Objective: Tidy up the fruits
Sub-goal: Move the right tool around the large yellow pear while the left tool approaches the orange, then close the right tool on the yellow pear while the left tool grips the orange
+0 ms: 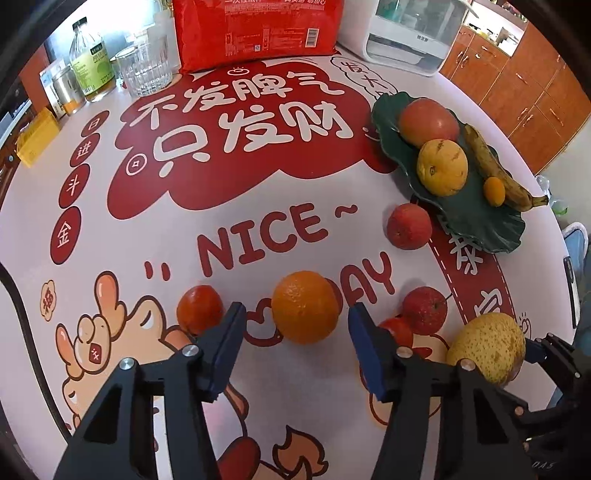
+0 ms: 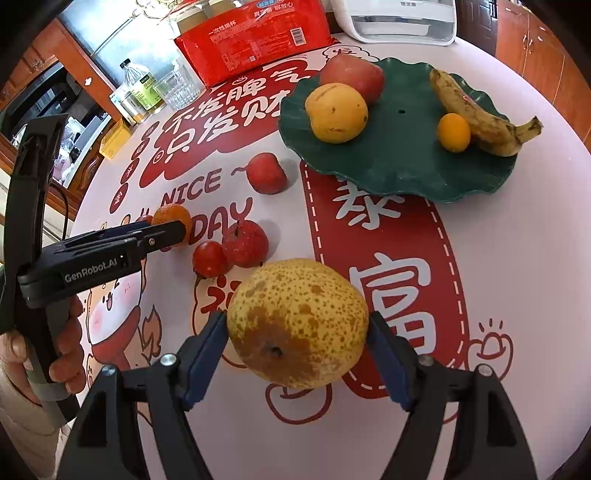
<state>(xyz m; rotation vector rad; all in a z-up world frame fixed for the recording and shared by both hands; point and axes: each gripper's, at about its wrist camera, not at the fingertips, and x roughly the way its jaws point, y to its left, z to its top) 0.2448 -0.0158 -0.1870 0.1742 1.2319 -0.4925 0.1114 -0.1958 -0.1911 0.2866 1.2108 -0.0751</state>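
My right gripper (image 2: 297, 328) is shut on a speckled yellow pear (image 2: 297, 323), which also shows in the left wrist view (image 1: 487, 347). My left gripper (image 1: 297, 321) is open around an orange (image 1: 306, 306) on the table, not touching it. A green leaf-shaped plate (image 2: 399, 166) holds a big red apple (image 2: 351, 75), a yellow fruit (image 2: 336, 112), a small orange fruit (image 2: 453, 132) and a banana (image 2: 476, 114). Loose on the table lie small red apples (image 2: 266, 173) (image 2: 244, 243), a red tomato-like fruit (image 2: 209, 259) and a tangerine (image 1: 199, 310).
A red package (image 1: 255, 31), a glass (image 1: 146, 70), a bottle (image 1: 90, 59) and a white appliance (image 1: 410, 33) stand at the far side of the table. A yellow box (image 1: 37, 138) sits at the left edge.
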